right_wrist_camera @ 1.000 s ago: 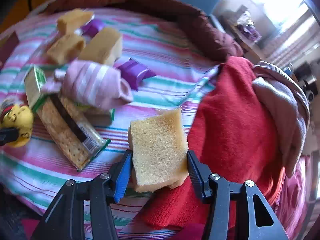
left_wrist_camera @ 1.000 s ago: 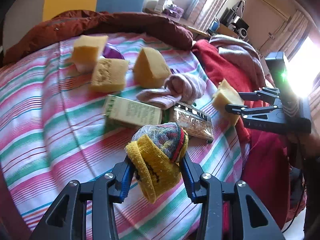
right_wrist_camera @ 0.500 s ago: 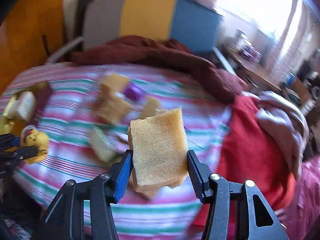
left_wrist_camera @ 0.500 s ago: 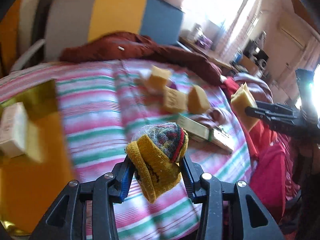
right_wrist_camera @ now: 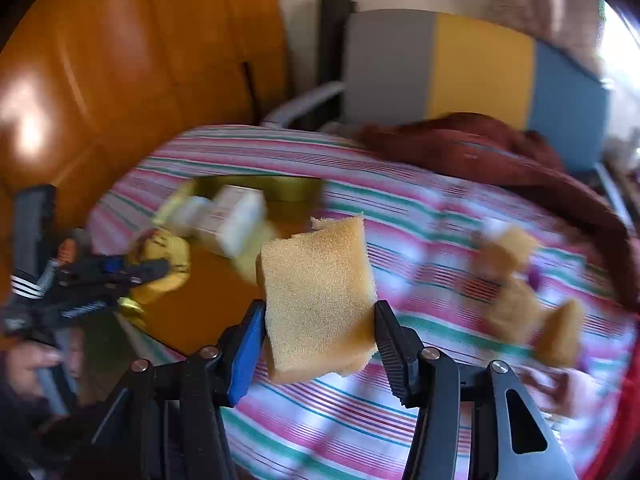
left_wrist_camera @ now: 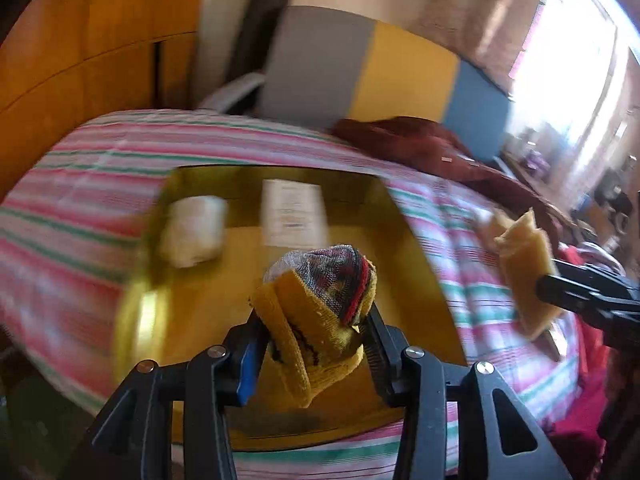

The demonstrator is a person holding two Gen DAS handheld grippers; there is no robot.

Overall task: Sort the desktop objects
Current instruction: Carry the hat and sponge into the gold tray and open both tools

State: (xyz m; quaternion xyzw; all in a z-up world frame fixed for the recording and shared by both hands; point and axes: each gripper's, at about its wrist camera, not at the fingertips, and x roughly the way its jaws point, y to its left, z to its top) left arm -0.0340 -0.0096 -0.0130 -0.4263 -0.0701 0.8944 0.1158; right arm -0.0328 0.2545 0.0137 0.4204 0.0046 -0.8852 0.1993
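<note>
My left gripper (left_wrist_camera: 314,338) is shut on a rolled yellow sock (left_wrist_camera: 320,312) and holds it above a gold tray (left_wrist_camera: 192,312) on the striped cloth. The tray holds a white roll (left_wrist_camera: 194,236) and a white box (left_wrist_camera: 292,212). My right gripper (right_wrist_camera: 318,334) is shut on a yellow sponge (right_wrist_camera: 318,292), held above the cloth just right of the tray (right_wrist_camera: 200,304). The right gripper with its sponge (left_wrist_camera: 528,272) shows at the right of the left wrist view. The left gripper with the sock (right_wrist_camera: 164,264) shows at the left of the right wrist view.
Several more yellow sponges (right_wrist_camera: 516,308) lie blurred on the striped cloth (right_wrist_camera: 400,208) to the right. A dark red blanket (right_wrist_camera: 480,152) lies at the back, before a grey, yellow and blue headboard (right_wrist_camera: 480,64). An orange wooden cabinet (right_wrist_camera: 120,80) stands at left.
Both grippers have swung left, away from the pile of sponges, socks and packets, to the gold tray. Each keeps its hold. The left gripper now hangs over the tray.
</note>
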